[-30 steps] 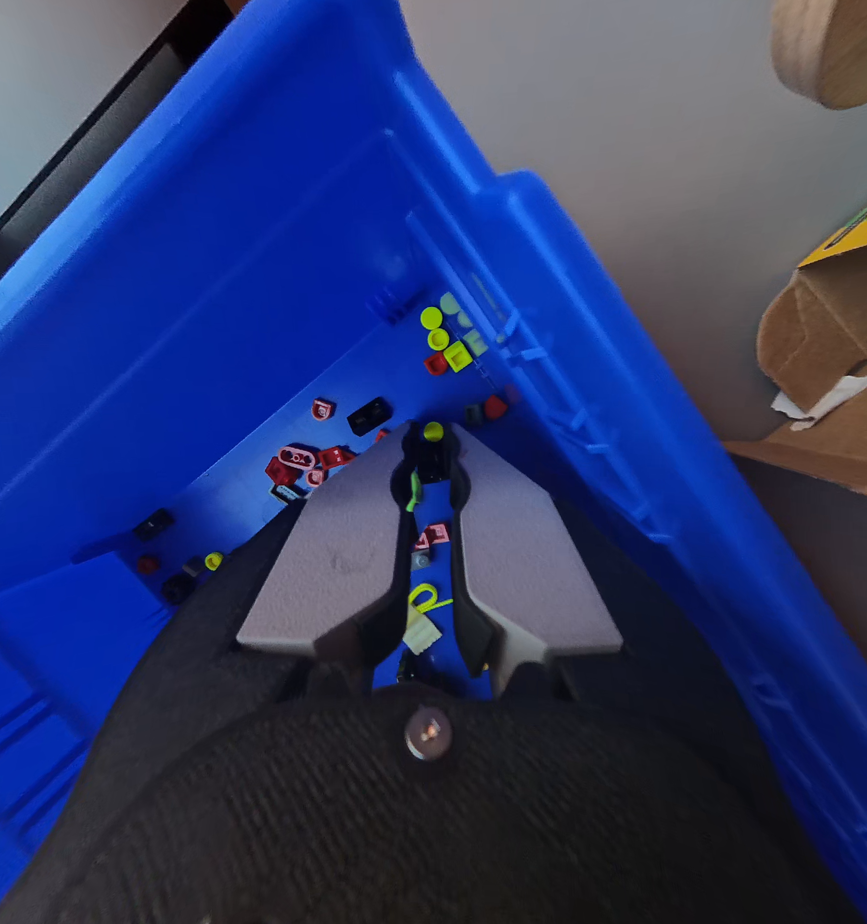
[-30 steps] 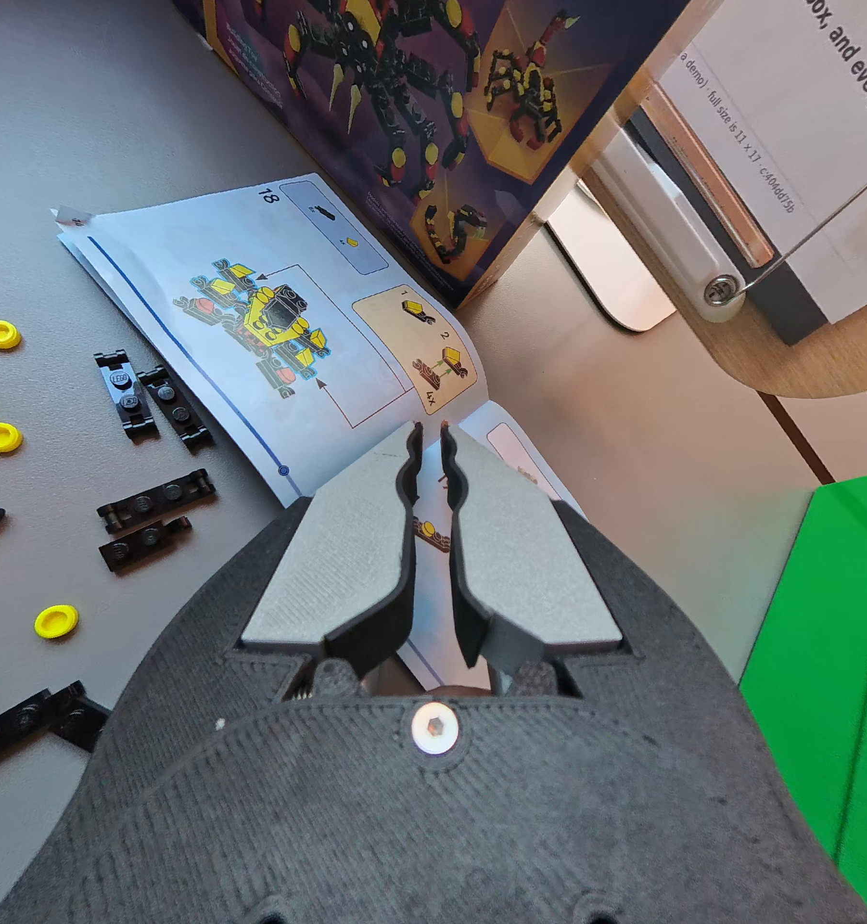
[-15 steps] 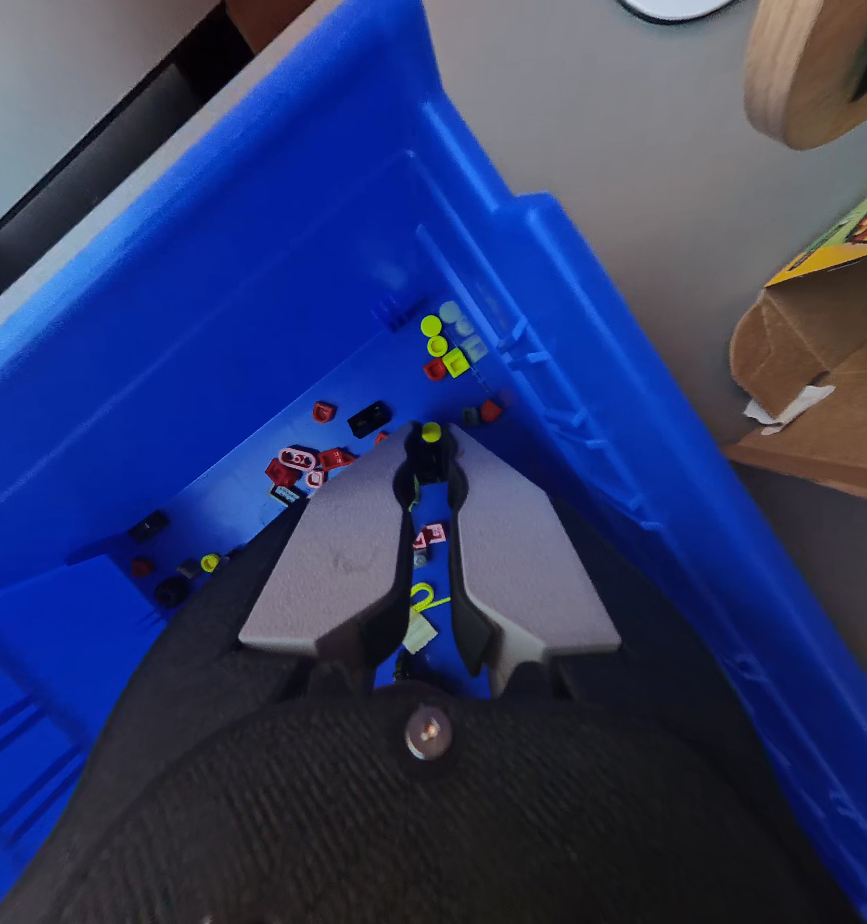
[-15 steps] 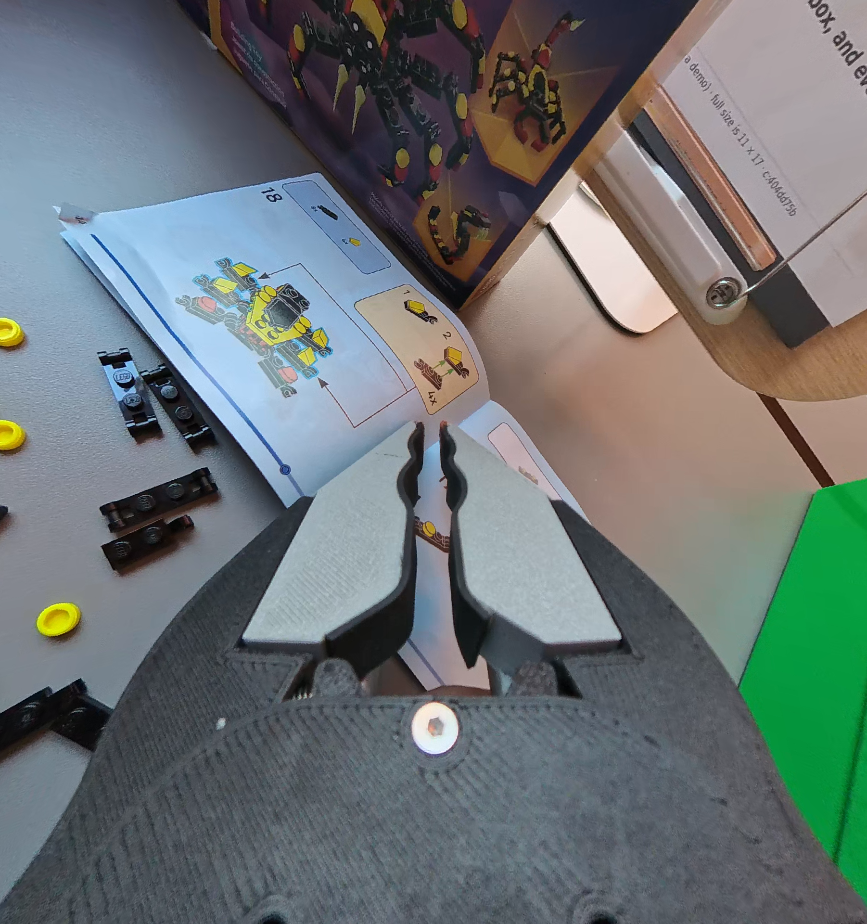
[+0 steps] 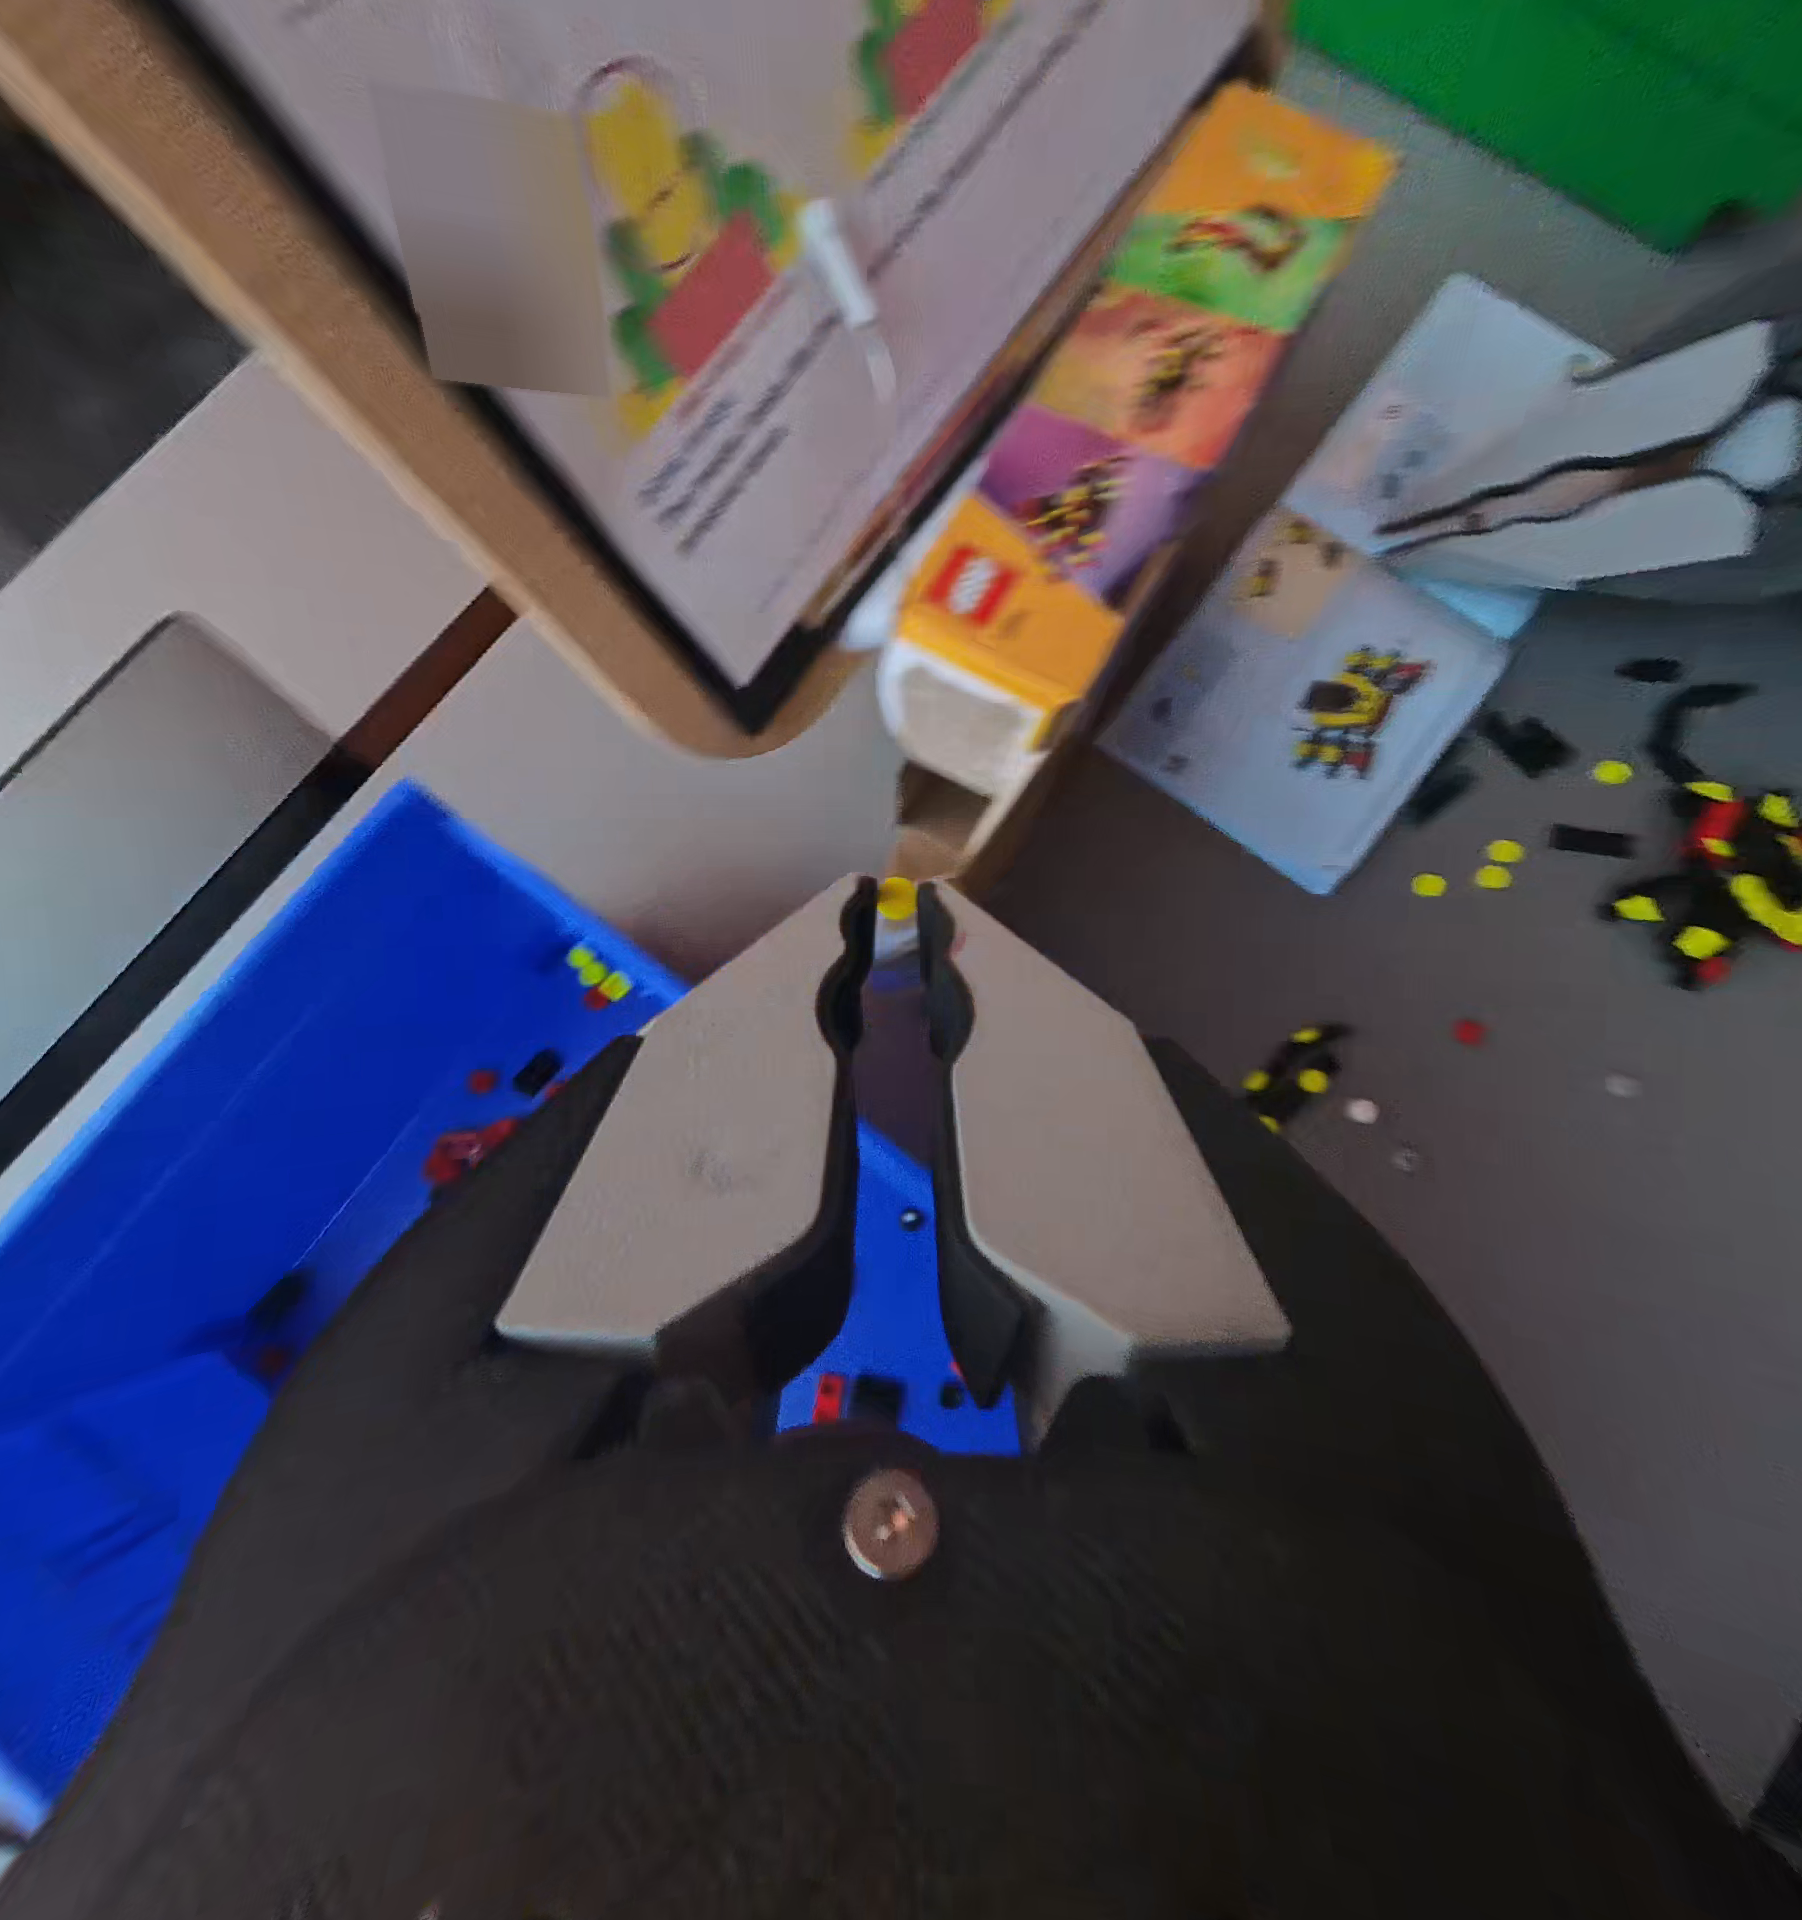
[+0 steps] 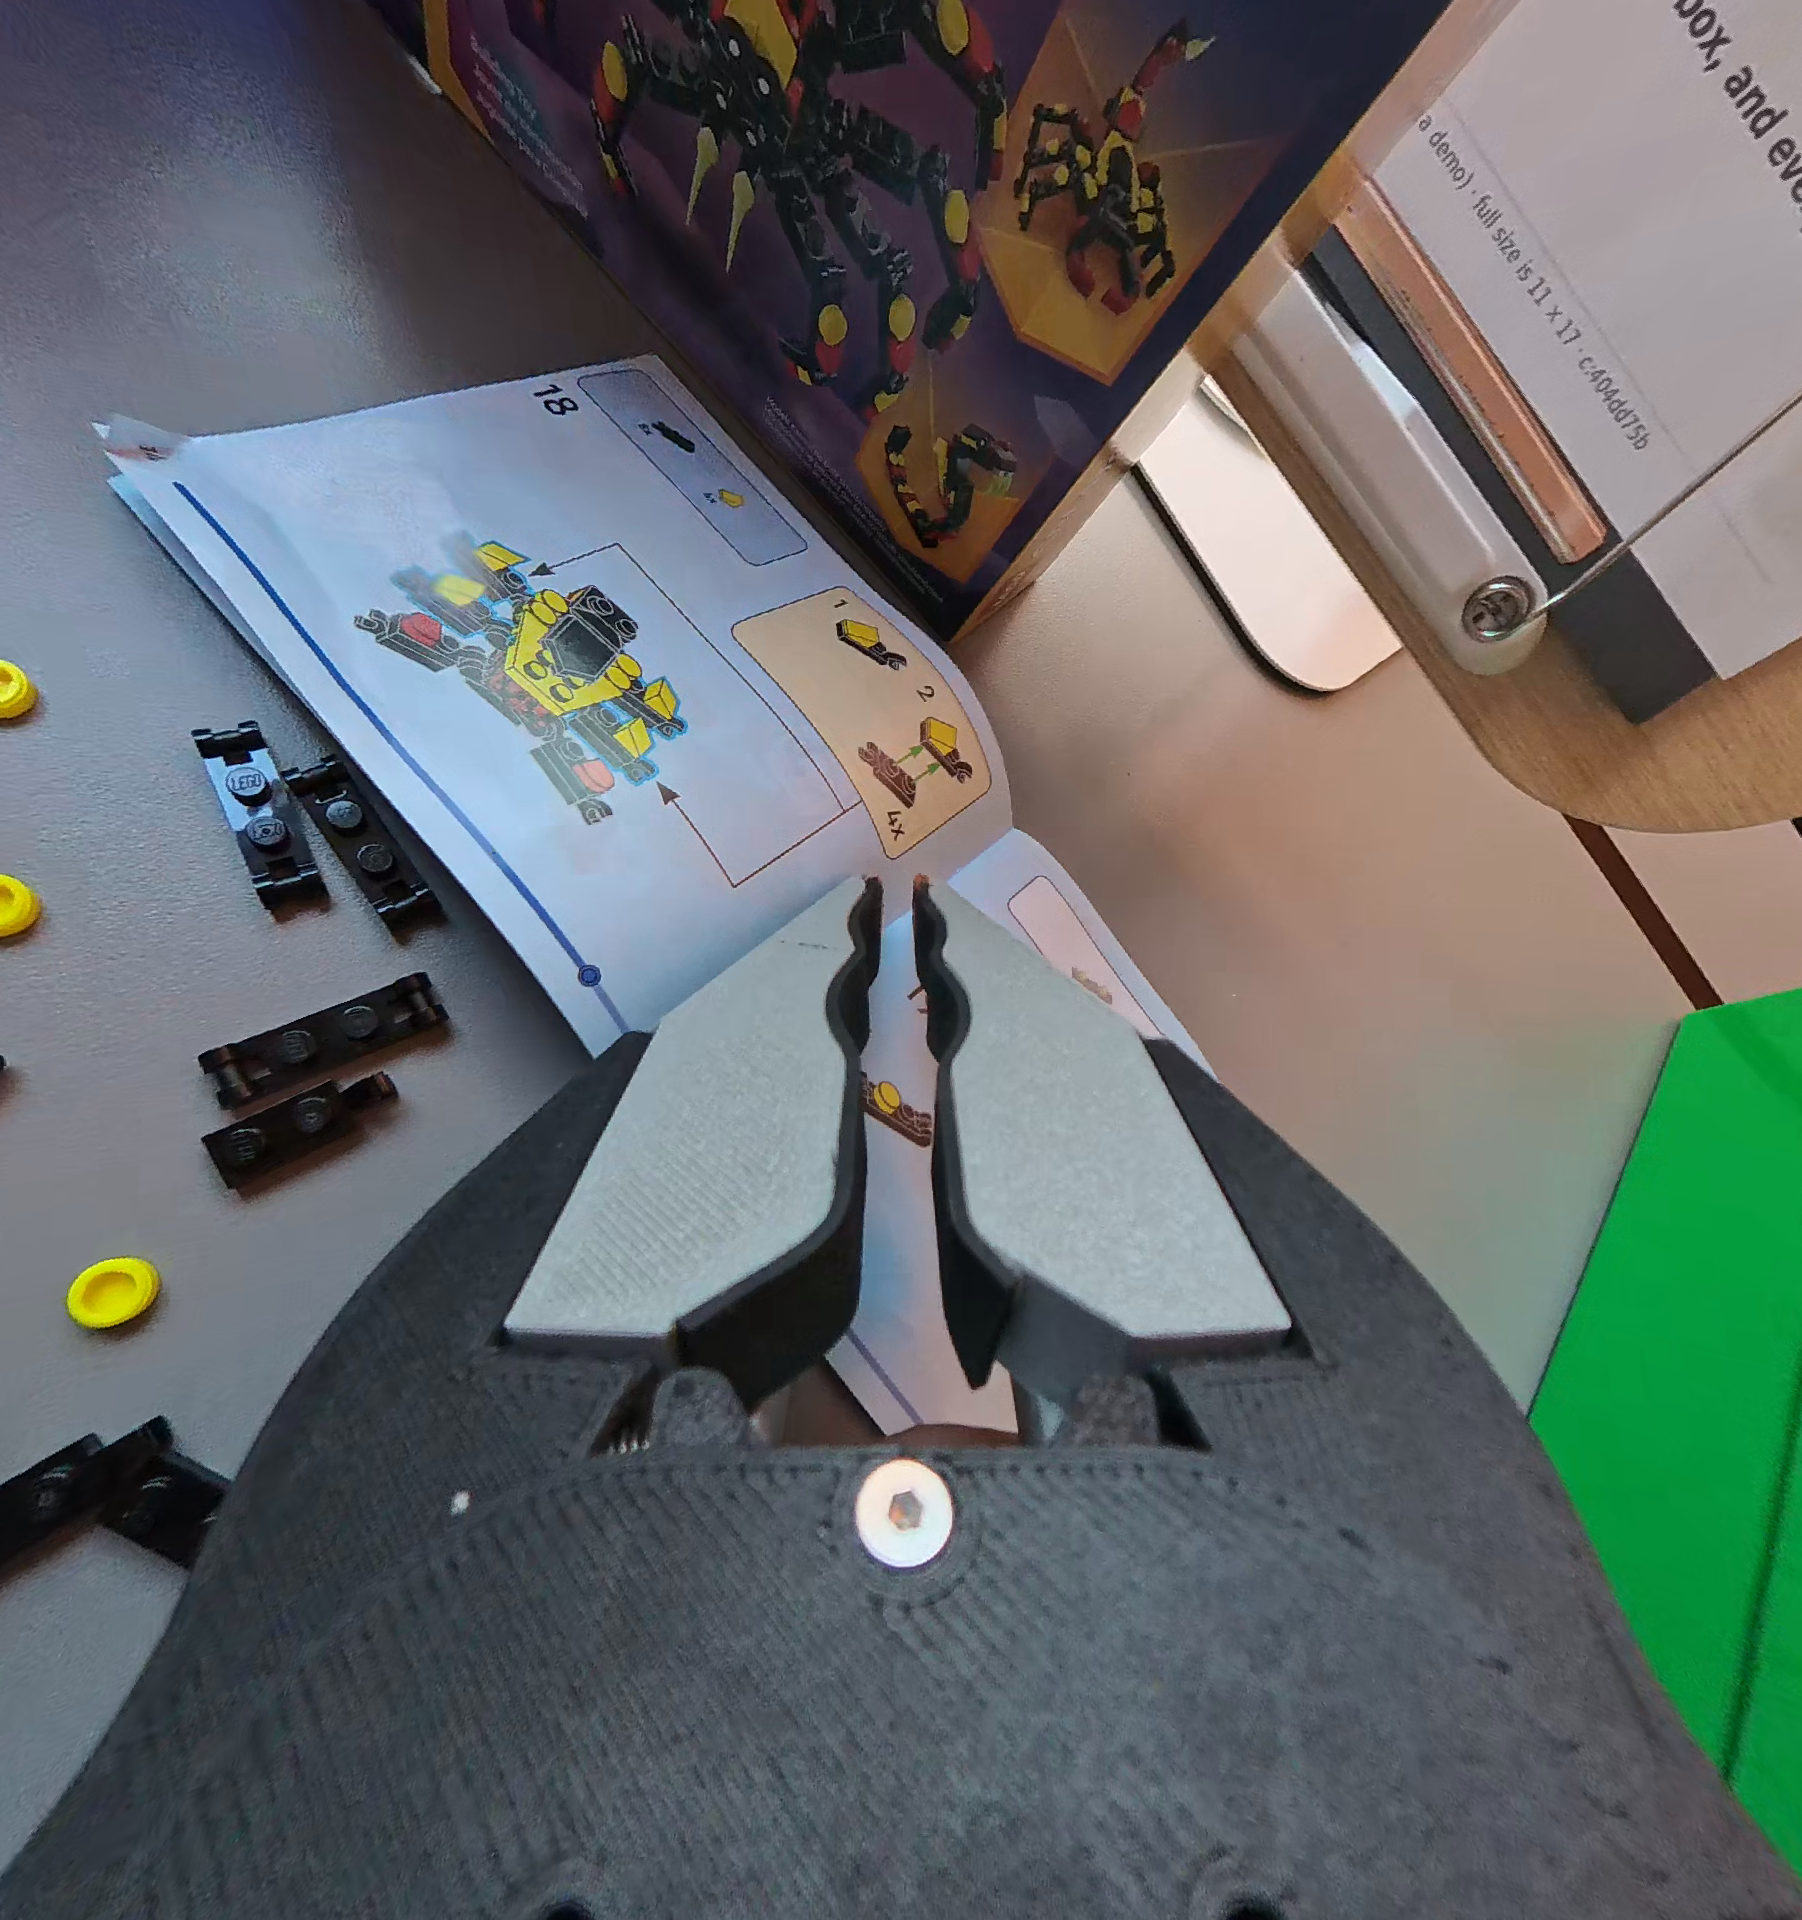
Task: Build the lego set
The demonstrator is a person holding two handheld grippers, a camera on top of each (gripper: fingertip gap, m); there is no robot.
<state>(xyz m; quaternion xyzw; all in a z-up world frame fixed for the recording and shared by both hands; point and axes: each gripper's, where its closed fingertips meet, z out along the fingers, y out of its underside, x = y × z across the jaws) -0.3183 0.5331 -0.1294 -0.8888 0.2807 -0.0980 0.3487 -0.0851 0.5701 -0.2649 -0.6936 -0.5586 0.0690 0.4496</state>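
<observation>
Left tool (image 5: 889, 906) pinches small yellow round piece (image 5: 893, 896) at tips, above blue bin (image 5: 253, 1195). Right tool (image 6: 893, 885) narrowly parted, empty, over instruction booklet (image 6: 523, 582). Step: ferry piece. Next: carry to half-built model (image 5: 1728, 894) ahead-right on worktop (image 5: 1499, 1299), set near loose yellow rounds (image 5: 1494, 852).

The right gripper (image 6: 893, 885) hangs over the open instruction booklet (image 6: 606, 665), its jaws a little apart, holding nothing.
</observation>
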